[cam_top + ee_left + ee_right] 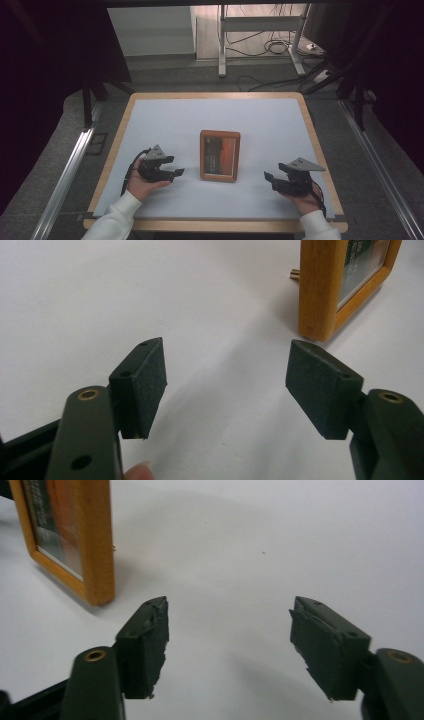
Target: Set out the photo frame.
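A wooden picture frame (220,155) stands upright at the middle of the white table, its picture facing the person. My left gripper (178,173) rests to its left, held in a hand, jaws open and empty, pointing toward the frame. In the left gripper view the wooden frame (330,285) is at the upper right, beyond the open gripper (227,375). My right gripper (267,178) is to the right of the frame, also open with nothing between its jaws. The right gripper view shows the frame (75,535) at the upper left, clear of the open gripper (230,625).
The white table top (260,115) has a wooden rim (320,150). Beyond the far edge stand metal stand legs (222,45) and cables on the floor (270,47). Aluminium rails (65,175) run along both sides of the table.
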{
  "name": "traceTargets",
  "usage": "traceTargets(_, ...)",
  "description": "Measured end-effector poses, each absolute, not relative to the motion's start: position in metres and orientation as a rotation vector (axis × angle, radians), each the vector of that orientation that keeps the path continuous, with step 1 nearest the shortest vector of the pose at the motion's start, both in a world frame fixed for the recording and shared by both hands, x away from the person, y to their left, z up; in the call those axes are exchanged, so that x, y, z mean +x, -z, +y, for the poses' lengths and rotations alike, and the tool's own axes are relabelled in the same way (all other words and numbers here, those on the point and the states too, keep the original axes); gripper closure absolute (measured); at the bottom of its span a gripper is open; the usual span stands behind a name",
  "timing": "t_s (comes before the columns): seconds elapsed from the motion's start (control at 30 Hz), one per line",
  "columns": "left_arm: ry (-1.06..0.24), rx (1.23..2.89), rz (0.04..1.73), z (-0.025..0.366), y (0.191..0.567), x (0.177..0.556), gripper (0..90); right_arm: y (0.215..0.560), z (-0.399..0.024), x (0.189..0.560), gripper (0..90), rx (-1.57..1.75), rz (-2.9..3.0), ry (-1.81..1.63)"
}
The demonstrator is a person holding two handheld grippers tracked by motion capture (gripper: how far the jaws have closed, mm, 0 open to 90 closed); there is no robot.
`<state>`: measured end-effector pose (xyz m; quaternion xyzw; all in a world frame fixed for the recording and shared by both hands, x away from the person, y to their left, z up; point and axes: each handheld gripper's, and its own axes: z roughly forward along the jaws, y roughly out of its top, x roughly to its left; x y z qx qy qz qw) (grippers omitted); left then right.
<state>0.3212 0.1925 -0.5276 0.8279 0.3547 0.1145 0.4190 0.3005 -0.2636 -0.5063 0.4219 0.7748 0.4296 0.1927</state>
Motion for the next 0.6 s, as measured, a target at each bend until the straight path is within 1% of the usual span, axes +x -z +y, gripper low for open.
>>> traceTargets(0.23,-0.298,2.069,0.905,0.195,0.527,0.317,31.6,0.511,-0.277,0.300,28.8,1.185,2.167,-1.191)
traceTargets(0.6,-0.306,2.064,0.912,0.197,0.527,0.317,31.2,0.513,-0.270,0.303,24.9,1.157,2.164,-1.162)
